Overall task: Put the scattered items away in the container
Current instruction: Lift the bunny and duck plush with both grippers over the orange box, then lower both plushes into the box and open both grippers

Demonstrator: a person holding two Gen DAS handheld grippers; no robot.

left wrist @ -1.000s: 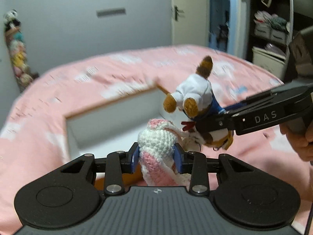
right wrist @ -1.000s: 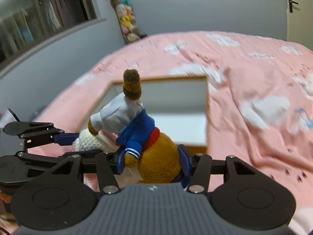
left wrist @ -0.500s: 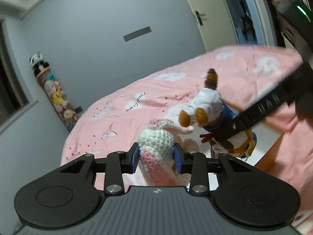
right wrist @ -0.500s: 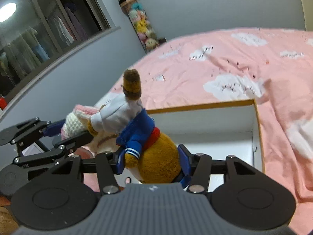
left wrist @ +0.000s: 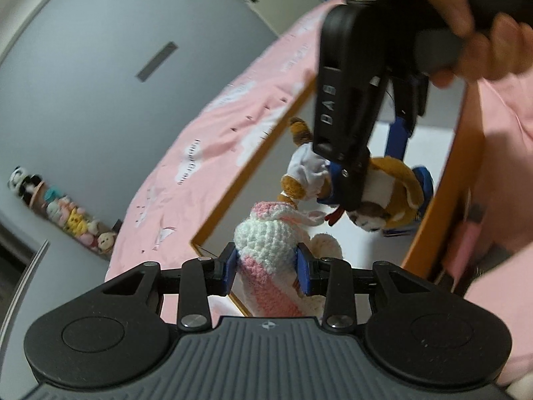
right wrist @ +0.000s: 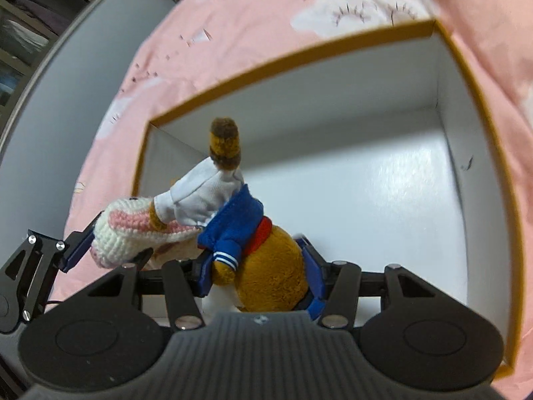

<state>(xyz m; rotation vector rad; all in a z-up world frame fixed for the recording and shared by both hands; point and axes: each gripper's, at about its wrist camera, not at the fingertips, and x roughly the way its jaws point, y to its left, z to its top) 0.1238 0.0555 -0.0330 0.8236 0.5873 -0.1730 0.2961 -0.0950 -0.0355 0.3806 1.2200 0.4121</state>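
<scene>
Crocheted pink-and-white toy (left wrist: 266, 250) clamped in the left tongs (left wrist: 266, 268) and brown plush (right wrist: 266, 266) clamped in the right tongs (right wrist: 261, 281) hang over the white box (right wrist: 479, 153), so next both should release.

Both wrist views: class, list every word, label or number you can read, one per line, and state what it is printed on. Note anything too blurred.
"DAB": raised letters on the side of the right gripper, seen in the left wrist view.
Dark lettering on the pink bedspread: too blurred to read.
Right wrist view: no readable text.
</scene>
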